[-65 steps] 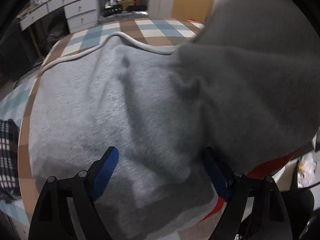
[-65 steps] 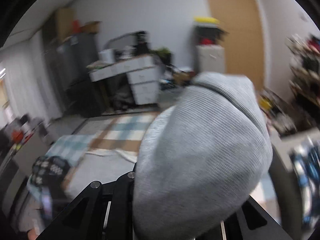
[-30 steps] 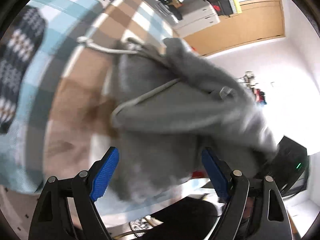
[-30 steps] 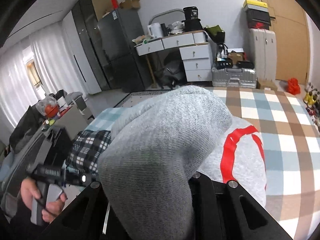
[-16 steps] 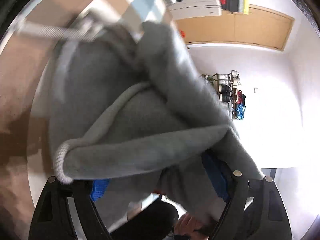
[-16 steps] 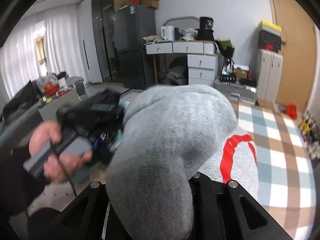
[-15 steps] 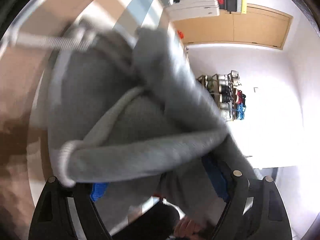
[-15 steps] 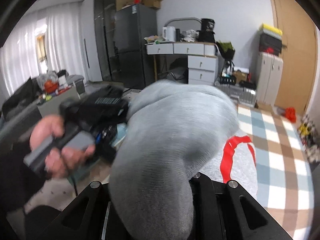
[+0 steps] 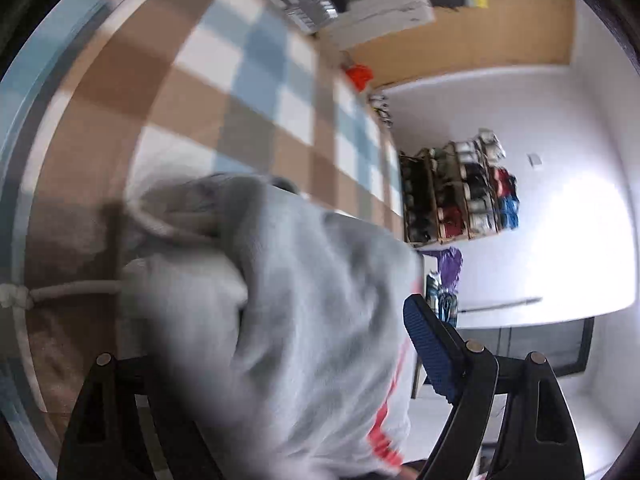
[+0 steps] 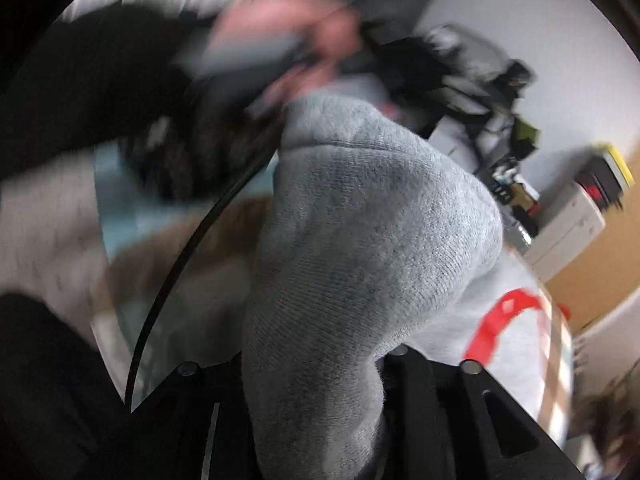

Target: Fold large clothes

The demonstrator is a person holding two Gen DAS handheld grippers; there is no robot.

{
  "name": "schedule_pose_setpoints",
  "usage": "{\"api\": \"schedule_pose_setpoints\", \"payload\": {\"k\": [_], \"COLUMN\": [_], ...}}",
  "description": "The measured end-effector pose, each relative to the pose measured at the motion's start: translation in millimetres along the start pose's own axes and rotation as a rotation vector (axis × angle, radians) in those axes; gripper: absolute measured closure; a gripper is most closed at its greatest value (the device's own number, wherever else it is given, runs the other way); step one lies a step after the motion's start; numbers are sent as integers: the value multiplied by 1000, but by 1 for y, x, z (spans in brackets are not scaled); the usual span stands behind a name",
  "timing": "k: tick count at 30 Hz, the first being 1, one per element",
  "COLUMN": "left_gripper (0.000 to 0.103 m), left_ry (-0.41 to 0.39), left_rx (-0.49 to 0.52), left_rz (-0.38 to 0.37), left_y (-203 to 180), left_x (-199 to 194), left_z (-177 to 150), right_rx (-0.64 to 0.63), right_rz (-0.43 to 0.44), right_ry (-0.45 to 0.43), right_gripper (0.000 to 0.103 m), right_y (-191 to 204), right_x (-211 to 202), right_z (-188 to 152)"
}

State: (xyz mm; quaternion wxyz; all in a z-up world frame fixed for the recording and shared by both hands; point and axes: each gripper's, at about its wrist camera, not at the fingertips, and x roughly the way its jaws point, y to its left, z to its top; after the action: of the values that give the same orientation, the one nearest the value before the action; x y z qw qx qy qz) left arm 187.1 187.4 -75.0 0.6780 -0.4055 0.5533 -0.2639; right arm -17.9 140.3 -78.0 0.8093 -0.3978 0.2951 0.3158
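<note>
Two grippers are on one garment: the grey hoodie (image 9: 304, 320) lies bunched on the checked bed cover (image 9: 224, 92), part lifted, its white drawstring (image 9: 72, 289) trailing off to the left.

Left gripper (image 9: 280, 364): fingers stand wide apart. Hoodie fabric fills the gap between them and hides the left finger; the blue pad of the right finger (image 9: 428, 344) is bare beside the cloth, so I judge no clamp here.

Right gripper (image 10: 316, 384): a thick fold of hoodie (image 10: 360, 248) sits between its fingers, and the jaws are opening at this moment. The pads are buried in cloth, so you cannot tell whether they have let go.

Step in hand, as I judge it: laying down a carried fold.
- Let the fold settle flat on the cover before you draw the right gripper back, or the layer may drag with it.
- Pull straight back along the fingers; fleece this thick is likely to snag on a pad.
- Keep the drawstring clear of the fold line.
- Use the left fingers to pin or smooth the lower layer while the right one leaves.

View differences: the left wrist view gives the cover, drawstring, hood edge and a shoe rack (image 9: 456, 192) by the wall. The right wrist view alone shows your other hand (image 10: 288, 36), blurred, the red print (image 10: 500, 320) on the hoodie, and a black cable (image 10: 192, 248).
</note>
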Motion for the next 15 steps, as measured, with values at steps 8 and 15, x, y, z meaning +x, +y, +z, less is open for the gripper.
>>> {"api": "schedule_pose_setpoints", "payload": {"k": [8, 15], "left_gripper": [21, 21], "left_ry": [-45, -201], "left_rx": [37, 170], "left_rz": [46, 180], "left_y": [-9, -43], "left_x": [-36, -83], "left_z": [-16, -31], "right_rx": [-27, 165], "right_rz": [-63, 353], "right_ry": [97, 69], "right_gripper": [45, 0], "right_y": [20, -11], "right_x": [14, -22], "right_z": [8, 18]}}
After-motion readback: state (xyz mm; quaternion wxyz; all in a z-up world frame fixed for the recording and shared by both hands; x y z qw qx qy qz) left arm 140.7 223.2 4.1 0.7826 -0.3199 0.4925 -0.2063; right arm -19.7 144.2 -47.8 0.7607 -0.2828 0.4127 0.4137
